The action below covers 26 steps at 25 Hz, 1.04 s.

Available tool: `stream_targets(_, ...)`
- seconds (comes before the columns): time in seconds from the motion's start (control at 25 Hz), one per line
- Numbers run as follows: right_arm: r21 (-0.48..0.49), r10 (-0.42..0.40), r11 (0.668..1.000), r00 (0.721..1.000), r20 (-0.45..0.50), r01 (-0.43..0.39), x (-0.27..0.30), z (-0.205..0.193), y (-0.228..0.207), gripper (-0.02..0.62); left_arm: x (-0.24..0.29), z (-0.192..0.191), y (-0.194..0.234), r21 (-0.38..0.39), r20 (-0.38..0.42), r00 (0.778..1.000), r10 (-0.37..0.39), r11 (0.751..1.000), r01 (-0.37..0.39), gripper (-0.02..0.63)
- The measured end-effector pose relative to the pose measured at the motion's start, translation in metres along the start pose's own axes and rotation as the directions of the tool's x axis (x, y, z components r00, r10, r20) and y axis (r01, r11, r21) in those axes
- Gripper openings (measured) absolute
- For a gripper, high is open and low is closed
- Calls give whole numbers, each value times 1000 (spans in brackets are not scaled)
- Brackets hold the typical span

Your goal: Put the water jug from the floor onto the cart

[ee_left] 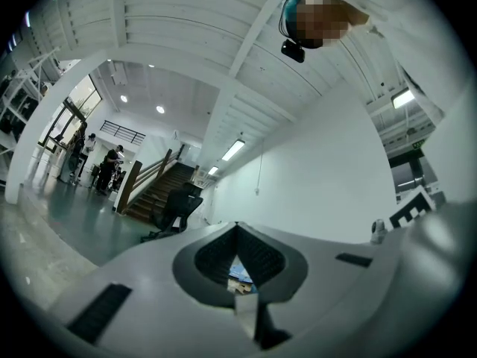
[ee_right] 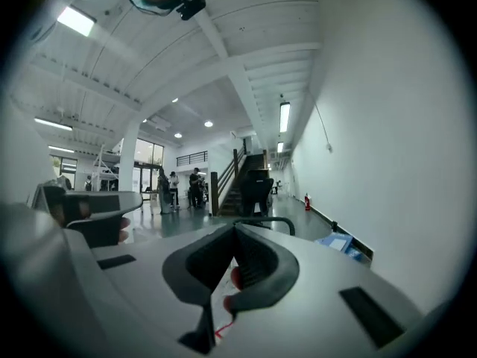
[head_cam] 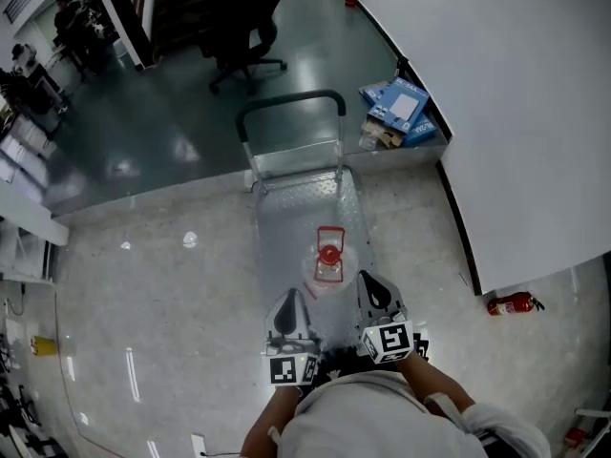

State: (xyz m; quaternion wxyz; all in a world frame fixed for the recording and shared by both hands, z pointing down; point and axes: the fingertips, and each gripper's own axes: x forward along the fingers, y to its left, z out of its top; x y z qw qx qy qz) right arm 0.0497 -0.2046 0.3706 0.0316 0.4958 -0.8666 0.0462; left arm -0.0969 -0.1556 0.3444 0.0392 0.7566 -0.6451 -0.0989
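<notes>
Your clear plastic water jug (head_cam: 327, 260) with the red cap and red carry handle stands upright on the flat metal-decked cart (head_cam: 305, 198), in the near half of the deck and about midway across it; both grippers sit just on your side of it, one to each flank. Your left gripper (head_cam: 290, 303) has its jaws together with nothing between them, as its own view shows (ee_left: 238, 233); your right gripper (ee_right: 235, 233) is likewise closed and empty, and only a sliver of the jug's red shows past its pads; in the head view the right gripper (head_cam: 372, 289) lies nearer the jug than the left, though neither touches it.

At the far end of the cart rises its black tubular push handle (head_cam: 286, 103); just off the far right corner a heap of blue cardboard boxes (head_cam: 401, 108) lies against the foot of the white wall (head_cam: 516, 113); that wall runs close along the cart's right side. A red fire extinguisher (head_cam: 513, 303) lies on the pale speckled floor to your right, near the wall's corner; a black office chair (head_cam: 248, 27) stands beyond the cart on the dark glossy floor; people (head_cam: 72, 22) stand well off at the far left.
</notes>
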Motion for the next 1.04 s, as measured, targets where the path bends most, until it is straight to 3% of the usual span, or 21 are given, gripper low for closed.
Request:
stream_targets(0.2,-5,21,1000,996,-91,-22,-20,-26,4,12,-10,-15,-12,-47,-37,999,-15,999,13,3)
stream_targets(1.04,-28,52,998,997,-52,-53,-38,-12,5,12,-21,7,-29,-20,15,1000,-14,1000,14,3)
